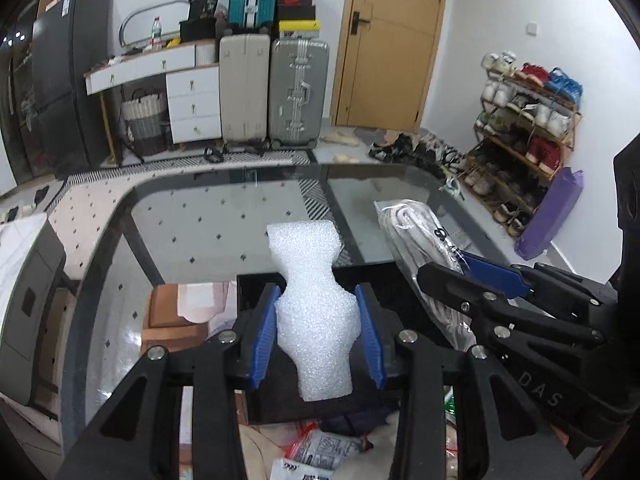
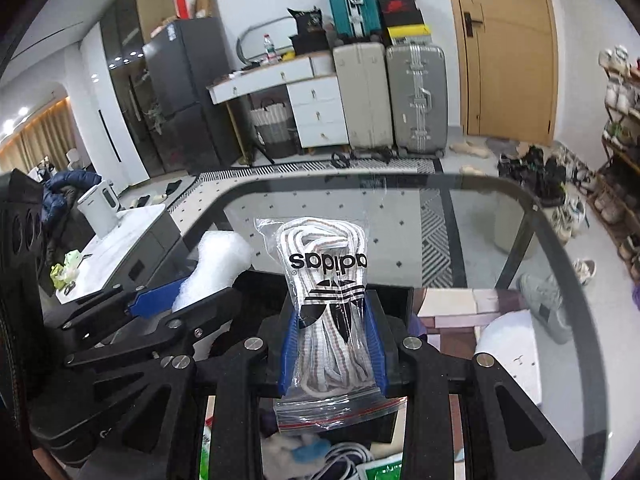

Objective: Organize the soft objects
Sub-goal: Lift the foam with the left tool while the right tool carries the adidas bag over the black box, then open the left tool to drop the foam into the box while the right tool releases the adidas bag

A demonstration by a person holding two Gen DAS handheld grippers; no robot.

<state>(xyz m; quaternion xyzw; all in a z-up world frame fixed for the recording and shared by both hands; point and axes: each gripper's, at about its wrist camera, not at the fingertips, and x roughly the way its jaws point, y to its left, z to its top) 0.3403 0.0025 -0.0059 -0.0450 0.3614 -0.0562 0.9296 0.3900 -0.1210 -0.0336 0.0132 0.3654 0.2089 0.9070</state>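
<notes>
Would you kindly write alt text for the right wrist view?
The right gripper clamps a clear zip bag of white laces above a glass table. Beside it, the left gripper holds a white foam piece.

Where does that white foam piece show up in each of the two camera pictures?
Left wrist view: the white foam piece stands at centre, clamped between the left gripper's blue pads.
Right wrist view: the same foam sits at the left, sticking out of the other gripper.
Shared landmark: the wooden door at the back wall.
</notes>
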